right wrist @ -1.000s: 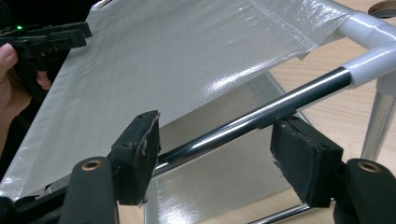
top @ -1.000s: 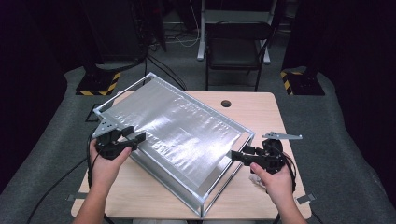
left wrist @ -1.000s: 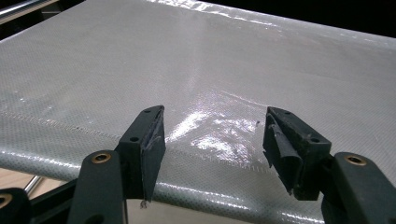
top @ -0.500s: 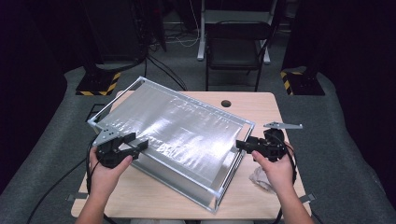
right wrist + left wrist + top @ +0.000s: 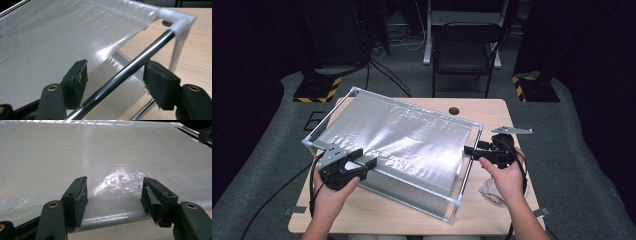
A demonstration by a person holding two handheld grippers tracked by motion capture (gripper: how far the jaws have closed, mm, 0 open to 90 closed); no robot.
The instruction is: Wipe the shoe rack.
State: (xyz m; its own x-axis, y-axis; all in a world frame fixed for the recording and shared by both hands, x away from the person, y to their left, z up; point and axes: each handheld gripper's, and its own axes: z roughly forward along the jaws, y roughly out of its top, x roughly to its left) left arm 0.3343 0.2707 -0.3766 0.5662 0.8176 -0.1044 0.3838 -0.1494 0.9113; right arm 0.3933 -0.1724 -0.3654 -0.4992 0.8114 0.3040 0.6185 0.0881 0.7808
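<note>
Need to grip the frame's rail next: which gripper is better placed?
Right, probably: the right gripper has its open jaws either side of the chrome rail. The left gripper faces only the plastic sheet.

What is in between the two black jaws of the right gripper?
A shiny metal rod of the box frame runs between the right gripper's open jaws, seen in the right gripper view.

One frame box (image 5: 392, 150); two grippers; one chair (image 5: 467, 47)
</note>
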